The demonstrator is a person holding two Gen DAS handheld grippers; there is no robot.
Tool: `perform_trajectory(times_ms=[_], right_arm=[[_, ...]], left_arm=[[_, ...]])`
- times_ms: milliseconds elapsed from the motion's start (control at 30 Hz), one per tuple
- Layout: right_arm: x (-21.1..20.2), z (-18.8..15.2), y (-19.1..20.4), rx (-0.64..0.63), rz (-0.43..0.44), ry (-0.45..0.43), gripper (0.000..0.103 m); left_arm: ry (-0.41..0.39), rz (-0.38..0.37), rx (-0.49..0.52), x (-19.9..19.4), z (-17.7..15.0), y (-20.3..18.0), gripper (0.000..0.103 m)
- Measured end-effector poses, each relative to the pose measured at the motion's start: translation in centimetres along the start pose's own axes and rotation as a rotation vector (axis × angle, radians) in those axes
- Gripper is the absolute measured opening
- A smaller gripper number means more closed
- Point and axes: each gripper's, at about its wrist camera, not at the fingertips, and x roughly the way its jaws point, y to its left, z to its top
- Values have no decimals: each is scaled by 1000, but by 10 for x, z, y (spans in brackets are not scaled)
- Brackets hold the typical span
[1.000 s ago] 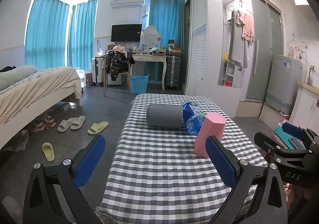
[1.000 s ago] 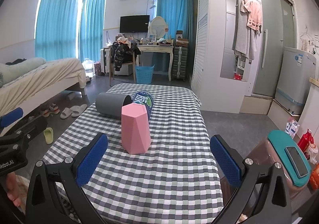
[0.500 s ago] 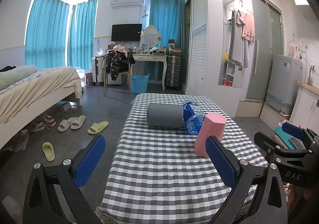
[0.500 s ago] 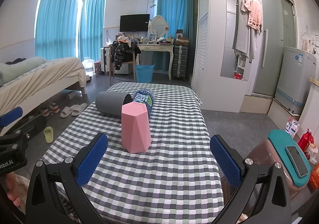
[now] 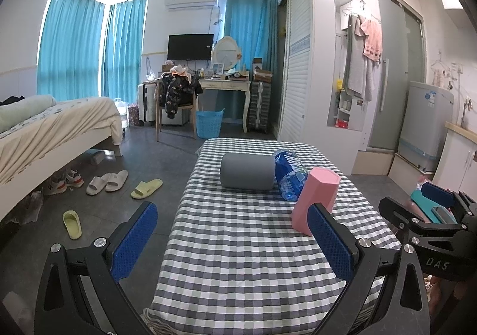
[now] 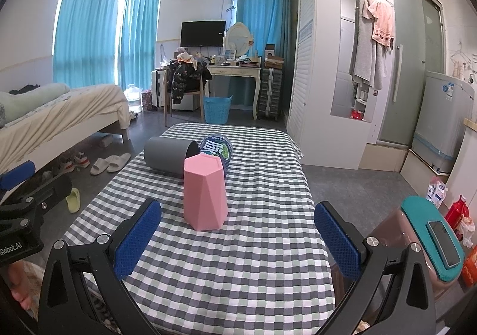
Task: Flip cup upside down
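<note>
Right wrist view: we are holding the right tool (image 6: pixel 238 238) over the near end of the bench (image 6: pixel 268 260), its blue pads spread wide apart and gripping nothing. The pink cup (image 6: pixel 204 192) is standing on the checked cloth just beyond the pads, left of centre, wider end down. Right behind it a grey cylinder (image 6: pixel 170 156) and a blue bottle (image 6: pixel 217 150) are lying on their sides, crowding the far side of the cup. In the left wrist view our left tool (image 5: pixel 235 241) is also gaping and empty, with the cup (image 5: pixel 316 196) showing beyond its right pad (image 5: pixel 331 244).
</note>
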Motion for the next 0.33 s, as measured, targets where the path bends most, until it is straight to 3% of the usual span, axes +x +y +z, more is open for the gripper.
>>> perform_trajectory(times_ms=[333], right_arm=[[2, -1, 1, -1, -2, 10, 103]], left_arm=[[2, 0, 8, 0, -3, 0, 103]])
